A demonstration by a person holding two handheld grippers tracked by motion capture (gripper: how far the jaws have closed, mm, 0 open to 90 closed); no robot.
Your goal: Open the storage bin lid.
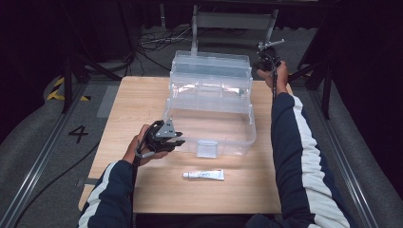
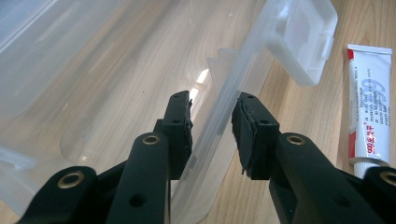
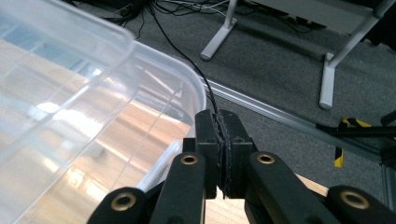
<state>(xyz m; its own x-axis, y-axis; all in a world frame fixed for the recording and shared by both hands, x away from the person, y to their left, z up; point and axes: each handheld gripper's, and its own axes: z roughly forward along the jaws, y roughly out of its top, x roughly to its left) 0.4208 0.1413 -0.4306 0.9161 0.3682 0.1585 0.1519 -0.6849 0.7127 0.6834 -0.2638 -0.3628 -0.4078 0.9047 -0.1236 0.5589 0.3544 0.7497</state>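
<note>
A clear plastic toolbox [image 1: 223,137] stands open on the wooden table [image 1: 142,95], its tiered trays [image 1: 211,71] stepped back toward the far edge. My left gripper [image 1: 179,141] is at the box's front left corner. In the left gripper view its jaws [image 2: 212,105] straddle the box's front rim [image 2: 219,121], one pad inside and one outside, shut on it. My right gripper [image 1: 265,61] is held at the far right corner of the top tray. Its pads [image 3: 219,116] are pressed together with nothing between them, just beside the tray's rounded corner [image 3: 187,79].
A white glue tube [image 1: 203,175] with a red band [image 2: 371,107] lies on the table in front of the box, near its front latch [image 1: 207,148]. Beyond the table's far edge are a metal frame [image 1: 233,21], floor cables [image 1: 157,42] and a floor rail [image 3: 280,112].
</note>
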